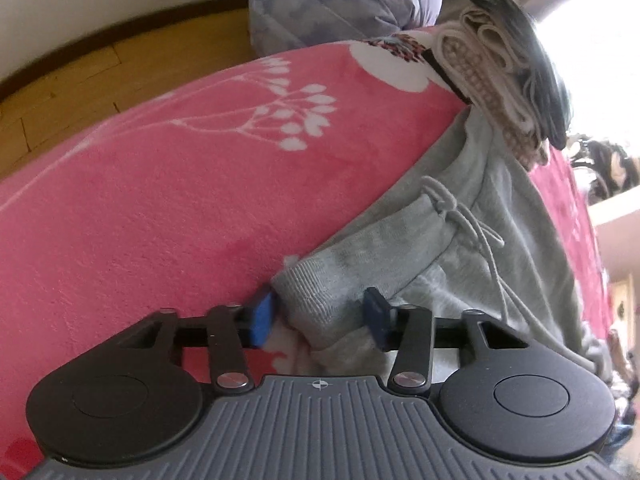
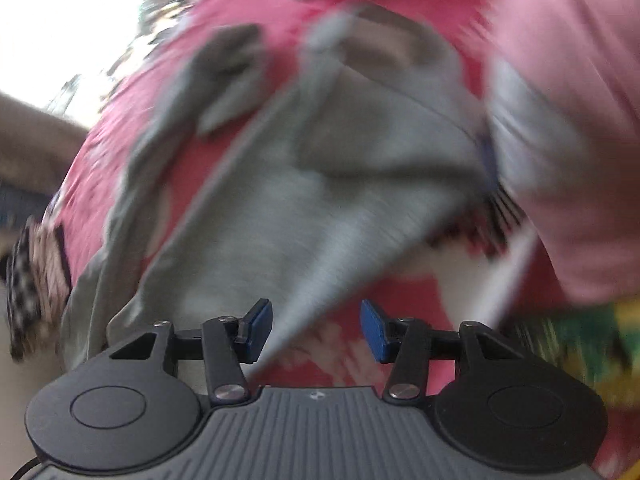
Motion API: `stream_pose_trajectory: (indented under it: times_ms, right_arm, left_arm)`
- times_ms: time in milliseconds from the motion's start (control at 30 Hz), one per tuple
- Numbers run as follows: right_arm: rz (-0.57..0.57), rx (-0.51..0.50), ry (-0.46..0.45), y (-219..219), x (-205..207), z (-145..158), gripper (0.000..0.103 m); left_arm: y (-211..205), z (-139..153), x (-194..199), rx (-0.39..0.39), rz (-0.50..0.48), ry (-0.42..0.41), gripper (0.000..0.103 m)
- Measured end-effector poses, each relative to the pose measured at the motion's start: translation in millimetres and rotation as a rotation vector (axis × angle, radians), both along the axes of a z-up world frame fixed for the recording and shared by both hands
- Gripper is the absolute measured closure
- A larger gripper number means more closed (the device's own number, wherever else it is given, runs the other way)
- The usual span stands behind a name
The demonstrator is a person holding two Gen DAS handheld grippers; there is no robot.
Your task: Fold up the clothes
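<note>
The pink floral blanket fills the left and centre of the left wrist view, and the grey sweatpants lie loosely spread on it from lower centre toward the right, below a stack of folded clothes at upper right. Judged soft, light and limp, the sweatpants will sag and crease unless held at the thicker ribbed waistband, where the drawstring is knotted. The left gripper stands spread astride that waistband, not yet pinching; the right gripper, in a blurred view, is spread and empty over the garment's lower edge.

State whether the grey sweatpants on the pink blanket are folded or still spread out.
Not yet folded: the grey sweatpants lie loose and rumpled across the pink blanket, the left gripper open around the ribbed waistband.
</note>
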State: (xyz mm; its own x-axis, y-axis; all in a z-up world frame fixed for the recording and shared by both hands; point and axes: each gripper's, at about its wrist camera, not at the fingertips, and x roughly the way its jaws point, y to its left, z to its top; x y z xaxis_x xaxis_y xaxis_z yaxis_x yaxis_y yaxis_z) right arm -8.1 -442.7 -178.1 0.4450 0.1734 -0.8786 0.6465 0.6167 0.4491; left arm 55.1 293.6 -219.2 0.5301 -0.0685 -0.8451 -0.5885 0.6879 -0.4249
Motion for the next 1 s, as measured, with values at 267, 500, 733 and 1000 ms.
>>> stream_pose_trajectory:
  times_ms: [267, 500, 733, 1000]
  right_arm:
    - [-0.165, 0.084, 0.024, -27, -45, -27, 0.052]
    - [-0.039, -0.052, 0.037, -29, -37, -23, 0.051]
    - [0.28, -0.442, -0.063, -8, 27, 27, 0.052]
    - [0.592, -0.716, -0.213, 20, 116, 68, 0.052]
  left_arm:
    - [-4, 39, 7, 0.221, 0.031, -0.044, 0.088]
    - [-18, 15, 26, 0.361, -0.07, 0.082, 0.072]
    - [-2, 51, -2, 0.367, 0.018, 0.068, 0.062]
    - [-64, 94, 27, 0.438, -0.205, -0.079, 0.062]
